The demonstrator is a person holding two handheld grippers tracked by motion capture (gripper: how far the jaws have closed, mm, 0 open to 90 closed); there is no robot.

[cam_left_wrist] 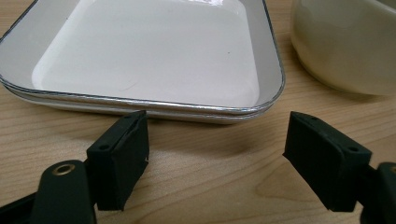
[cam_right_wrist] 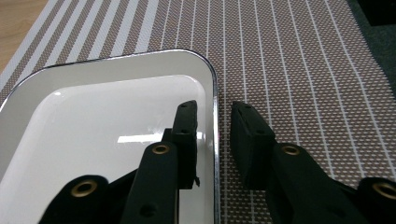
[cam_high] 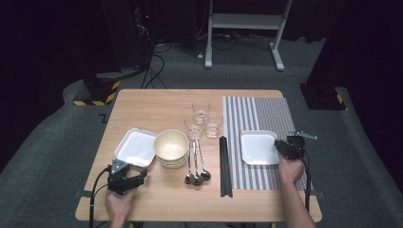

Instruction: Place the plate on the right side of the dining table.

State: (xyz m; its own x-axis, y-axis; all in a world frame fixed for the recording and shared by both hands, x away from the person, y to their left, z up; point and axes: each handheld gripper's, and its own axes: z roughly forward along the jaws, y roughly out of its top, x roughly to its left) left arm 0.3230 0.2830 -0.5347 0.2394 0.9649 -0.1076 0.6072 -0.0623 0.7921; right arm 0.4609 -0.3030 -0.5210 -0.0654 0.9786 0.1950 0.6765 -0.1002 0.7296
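On the striped placemat (cam_high: 259,111) (cam_right_wrist: 289,60) lies a white square plate (cam_high: 256,148) (cam_right_wrist: 93,121). My right gripper (cam_high: 280,147) (cam_right_wrist: 214,112) is narrowly open and straddles the plate's right rim, one jaw inside and one outside. At the table's left is a stack of white square plates (cam_high: 135,147) (cam_left_wrist: 149,51). My left gripper (cam_high: 140,176) (cam_left_wrist: 217,158) is wide open just short of the stack's near edge, low over the wood, with nothing between its jaws. A cream bowl (cam_high: 171,146) (cam_left_wrist: 345,42) stands right of that stack.
Three glasses (cam_high: 204,118) are grouped at the table's middle back. Spoons (cam_high: 197,164) lie in front of them, and black chopsticks (cam_high: 225,166) run along the placemat's left edge. The wooden table (cam_high: 157,102) drops off close behind both hands.
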